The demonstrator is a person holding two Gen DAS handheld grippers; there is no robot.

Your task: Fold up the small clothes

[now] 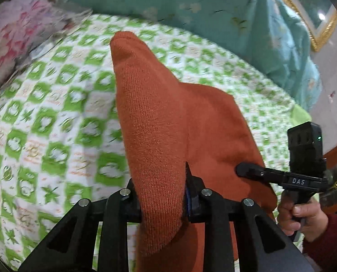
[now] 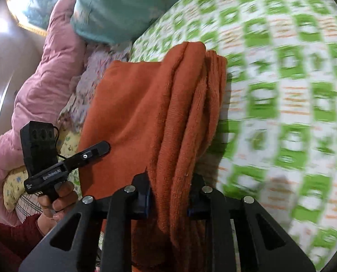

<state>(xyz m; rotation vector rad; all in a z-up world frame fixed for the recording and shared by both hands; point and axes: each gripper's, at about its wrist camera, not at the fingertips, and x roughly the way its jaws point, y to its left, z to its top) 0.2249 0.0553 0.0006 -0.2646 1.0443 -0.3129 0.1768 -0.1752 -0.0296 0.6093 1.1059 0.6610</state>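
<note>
Both pinched on the knit [image 1: 159, 113]: my left gripper [image 1: 162, 195] and right gripper [image 2: 170, 195] hold bunched edges. Mid-fold over the bed [image 1: 55, 113]; next, I'd lay it across evenly.

White capitals "DAS" show on the black side bar of the right tongs [image 1: 242, 170], read in the left wrist view, and that is the one clear word in sight. In the right wrist view the left tongs [image 2: 102, 146] carry pale lettering on the same kind of bar, seen upside down and too smeared to read. The bed sheet [image 1: 55, 113] bears small orange script lines between its green squares, too blurred to make out any word in either view. No numbers, labels or signs can be read anywhere else.
</note>
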